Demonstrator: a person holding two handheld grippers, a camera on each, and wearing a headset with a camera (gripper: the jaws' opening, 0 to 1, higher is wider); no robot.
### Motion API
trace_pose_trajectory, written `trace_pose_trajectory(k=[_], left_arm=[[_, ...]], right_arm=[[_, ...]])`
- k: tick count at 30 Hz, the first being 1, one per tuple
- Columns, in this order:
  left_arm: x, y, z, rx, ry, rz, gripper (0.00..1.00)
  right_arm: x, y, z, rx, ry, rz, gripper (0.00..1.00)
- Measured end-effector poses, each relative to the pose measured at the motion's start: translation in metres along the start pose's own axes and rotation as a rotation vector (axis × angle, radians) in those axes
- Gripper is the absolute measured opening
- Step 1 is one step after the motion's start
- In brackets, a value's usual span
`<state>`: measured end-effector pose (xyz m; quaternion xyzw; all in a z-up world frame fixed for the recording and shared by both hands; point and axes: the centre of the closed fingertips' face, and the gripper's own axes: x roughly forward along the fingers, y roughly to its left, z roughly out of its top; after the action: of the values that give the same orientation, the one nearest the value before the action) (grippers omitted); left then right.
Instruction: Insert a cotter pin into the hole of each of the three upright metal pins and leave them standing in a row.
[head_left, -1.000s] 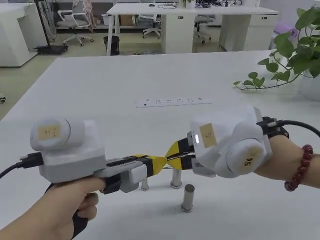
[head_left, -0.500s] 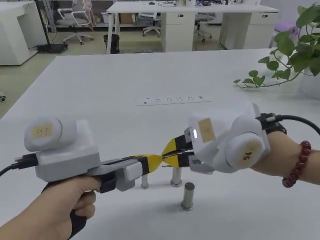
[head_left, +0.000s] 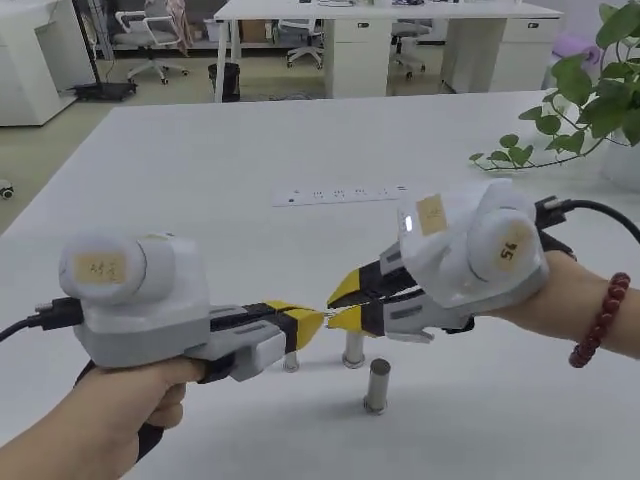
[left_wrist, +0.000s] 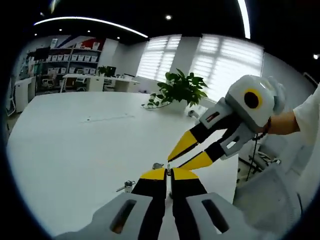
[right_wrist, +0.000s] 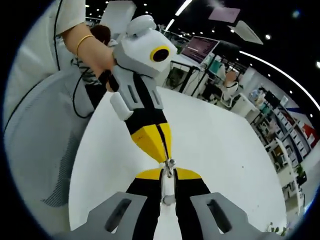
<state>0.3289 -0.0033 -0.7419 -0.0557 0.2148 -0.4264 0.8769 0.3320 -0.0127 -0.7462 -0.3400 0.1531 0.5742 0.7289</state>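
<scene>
Three upright metal pins stand on the white table: a thin one (head_left: 290, 361), a middle one (head_left: 352, 350) and a thicker one (head_left: 376, 386) nearer me. Just above them my two grippers meet tip to tip. My left gripper (head_left: 318, 319) (left_wrist: 169, 173) comes in from the left, its jaws pressed together on a thin silvery cotter pin (right_wrist: 168, 186). Facing it from the right, my right gripper (head_left: 333, 311) (right_wrist: 168, 175) has its jaws a little apart, closed around the same cotter pin. Each gripper also appears in the other's view: the right gripper (left_wrist: 176, 163), the left gripper (right_wrist: 167, 158).
A white power strip (head_left: 340, 194) lies flat mid-table. A leafy plant (head_left: 590, 90) stands at the table's right edge. The bare tabletop (head_left: 200, 180) stretches beyond the pins. Desks and office chairs stand farther back in the room.
The right gripper has risen slightly and tilted, its body now higher. The left gripper has stayed almost in place, and the tips remain together above the pins.
</scene>
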Motion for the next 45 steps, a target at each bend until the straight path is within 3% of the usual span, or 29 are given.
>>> trace_pose_trajectory(k=[6, 8, 9, 14, 24, 31, 37, 45], left_arm=[[-0.003, -0.001, -0.007, 0.088, 0.027, -0.011, 0.00], [-0.004, -0.002, -0.008, 0.140, 0.032, -0.017, 0.00], [-0.005, -0.003, -0.010, 0.175, 0.045, -0.020, 0.00], [-0.004, -0.009, -0.014, 0.245, 0.057, -0.052, 0.00], [-0.003, -0.025, -0.020, 0.350, 0.084, -0.151, 0.00], [-0.003, -0.036, -0.023, 0.370, 0.099, -0.215, 0.00], [-0.004, -0.039, -0.025, 0.379, 0.105, -0.238, 0.00], [-0.007, -0.052, -0.027, 0.384, 0.110, -0.290, 0.00]], right_arm=[[-0.007, 0.000, -0.010, 0.176, -0.030, 0.052, 0.15], [-0.008, 0.006, -0.014, 0.230, -0.034, 0.110, 0.15], [-0.008, 0.004, -0.015, 0.248, -0.043, 0.096, 0.15], [-0.011, 0.012, -0.017, 0.309, -0.078, 0.148, 0.16], [-0.016, 0.031, -0.014, 0.310, -0.137, 0.227, 0.17], [-0.017, 0.039, -0.018, 0.325, -0.149, 0.253, 0.16], [-0.017, 0.047, -0.017, 0.341, -0.157, 0.272, 0.16], [-0.014, 0.058, -0.015, 0.345, -0.169, 0.307, 0.15]])
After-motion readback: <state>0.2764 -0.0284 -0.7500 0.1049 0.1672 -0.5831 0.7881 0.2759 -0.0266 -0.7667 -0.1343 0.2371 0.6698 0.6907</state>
